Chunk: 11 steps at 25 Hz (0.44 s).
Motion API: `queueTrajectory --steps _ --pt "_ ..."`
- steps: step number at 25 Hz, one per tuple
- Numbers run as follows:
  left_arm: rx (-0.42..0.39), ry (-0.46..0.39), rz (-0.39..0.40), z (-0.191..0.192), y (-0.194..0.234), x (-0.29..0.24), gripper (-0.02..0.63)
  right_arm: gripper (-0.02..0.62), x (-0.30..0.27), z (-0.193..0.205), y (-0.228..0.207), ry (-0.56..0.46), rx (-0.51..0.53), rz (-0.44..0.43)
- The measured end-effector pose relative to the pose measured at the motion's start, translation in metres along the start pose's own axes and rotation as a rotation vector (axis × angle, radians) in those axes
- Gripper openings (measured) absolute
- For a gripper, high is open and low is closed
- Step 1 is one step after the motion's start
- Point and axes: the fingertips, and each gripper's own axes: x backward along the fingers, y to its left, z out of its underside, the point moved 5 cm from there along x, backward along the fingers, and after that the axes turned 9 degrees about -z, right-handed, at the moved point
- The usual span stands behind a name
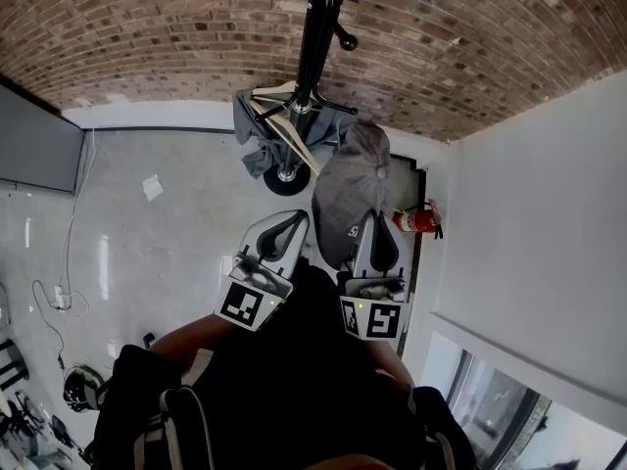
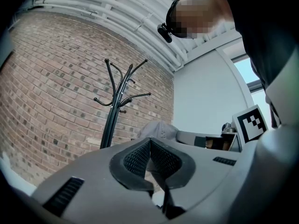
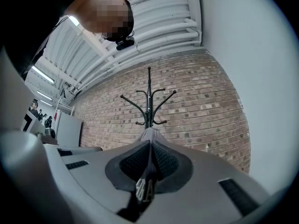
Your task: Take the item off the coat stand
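The black coat stand (image 1: pixel 315 47) rises in front of the brick wall, also in the left gripper view (image 2: pixel 114 107) and the right gripper view (image 3: pixel 148 101). A grey cap (image 1: pixel 351 196) hangs below my right gripper (image 1: pixel 373 221), whose jaws are shut on its fabric (image 3: pixel 150 135); a printed tag shows between the pads. The cap looks clear of the stand's hooks. My left gripper (image 1: pixel 292 221) is beside it on the left, shut (image 2: pixel 149 143) with nothing in it. The cap (image 2: pixel 159 129) shows just beyond its tips.
A grey garment (image 1: pixel 255 130) on a wooden hanger (image 1: pixel 297 135) stays on the stand. A red fire extinguisher (image 1: pixel 419 221) stands by the white wall (image 1: pixel 529 213) at the right. Cables (image 1: pixel 59 292) lie on the floor at the left.
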Motion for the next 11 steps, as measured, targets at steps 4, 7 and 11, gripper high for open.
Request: queueTrajectory --steps 4,7,11 --pt "-0.006 -0.006 0.002 0.0002 -0.0009 -0.0006 0.018 0.029 0.0016 0.0018 -0.0002 -0.002 -0.005 0.004" --pt "-0.012 -0.004 -0.006 0.0008 0.0022 -0.0003 0.018 0.029 0.0008 0.0019 0.0005 0.002 0.000 0.004" --pt "-0.005 -0.002 -0.005 0.0002 0.0047 -0.0024 0.018 0.029 -0.0024 0.0001 0.0003 0.005 0.007 0.004"
